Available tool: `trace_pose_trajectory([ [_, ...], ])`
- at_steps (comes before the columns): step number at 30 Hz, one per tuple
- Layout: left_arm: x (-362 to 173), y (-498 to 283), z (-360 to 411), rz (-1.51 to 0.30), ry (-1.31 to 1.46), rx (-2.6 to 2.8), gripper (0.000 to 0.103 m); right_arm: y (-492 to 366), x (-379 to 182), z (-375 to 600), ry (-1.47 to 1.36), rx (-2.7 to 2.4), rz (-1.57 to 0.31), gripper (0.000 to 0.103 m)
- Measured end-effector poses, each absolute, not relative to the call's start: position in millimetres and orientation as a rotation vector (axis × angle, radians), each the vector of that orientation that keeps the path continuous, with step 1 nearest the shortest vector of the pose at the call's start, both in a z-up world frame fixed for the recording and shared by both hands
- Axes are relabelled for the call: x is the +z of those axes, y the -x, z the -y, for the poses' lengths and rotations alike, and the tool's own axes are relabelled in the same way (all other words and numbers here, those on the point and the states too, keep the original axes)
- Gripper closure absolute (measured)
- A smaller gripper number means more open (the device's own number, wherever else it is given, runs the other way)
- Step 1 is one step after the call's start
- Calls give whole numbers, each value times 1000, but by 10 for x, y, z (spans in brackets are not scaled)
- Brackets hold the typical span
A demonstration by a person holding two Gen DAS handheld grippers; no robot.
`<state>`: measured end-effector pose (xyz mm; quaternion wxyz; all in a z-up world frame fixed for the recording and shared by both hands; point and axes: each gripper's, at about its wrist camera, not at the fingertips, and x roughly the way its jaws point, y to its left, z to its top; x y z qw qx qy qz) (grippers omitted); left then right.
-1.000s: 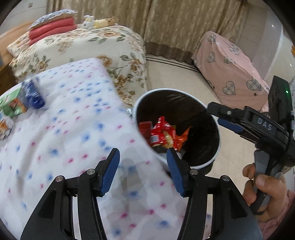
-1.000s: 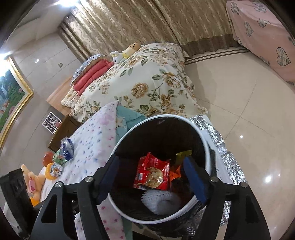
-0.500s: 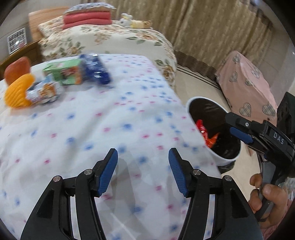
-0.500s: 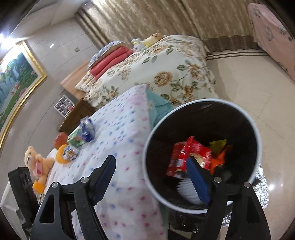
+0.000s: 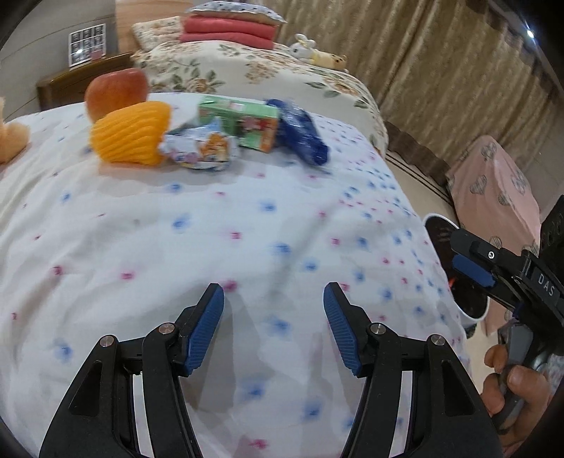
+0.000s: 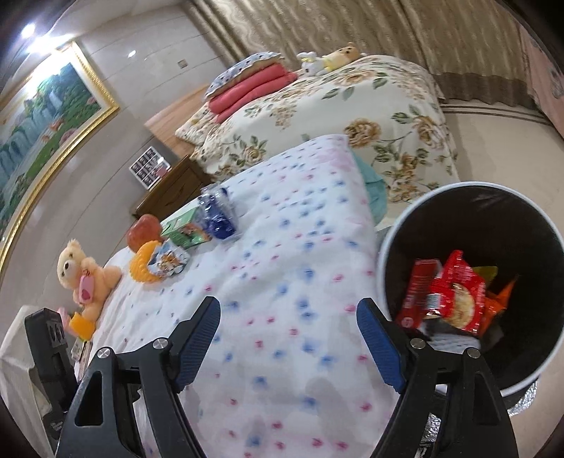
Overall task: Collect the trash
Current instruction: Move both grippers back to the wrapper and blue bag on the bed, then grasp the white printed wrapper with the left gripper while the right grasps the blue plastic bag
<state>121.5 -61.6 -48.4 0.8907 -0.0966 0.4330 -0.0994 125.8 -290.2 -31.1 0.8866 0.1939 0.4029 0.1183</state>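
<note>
Reaching across the dotted bedspread [image 5: 246, 225], my left gripper [image 5: 274, 327] and right gripper [image 6: 289, 347] gape empty. Wrappers [image 5: 201, 149] lie far left (beside toys); bin [image 6: 391, 243] waits right. Approach low, pinch one wrapper only.

You get bright, even room light, ceiling lamp glare [image 6: 30, 30], motion blur, dark bowed fisheye corners

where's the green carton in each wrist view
Left wrist: the green carton lies upper centre on the dotted bedspread, left of the blue wrapper.
Right wrist: the carton sits left of centre, small, below-left of that wrapper.
Shared landmark: the orange ridged toy.
</note>
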Motion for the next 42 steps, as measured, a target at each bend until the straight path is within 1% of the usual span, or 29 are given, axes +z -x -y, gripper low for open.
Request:
trace_pose_trajectory([
  [16,-474,-1388,240,-887,242,-139,42,-1544,-382,2438,-330,321,-869,22],
  [31,-404,-2027,162,-869,231,-119,41,-2178,-436,2154,-259,378,-879,22],
  [42,-469,-2322,163,-887,264,-112,41,-2603,-544,1990,-218,398,-903,22],
])
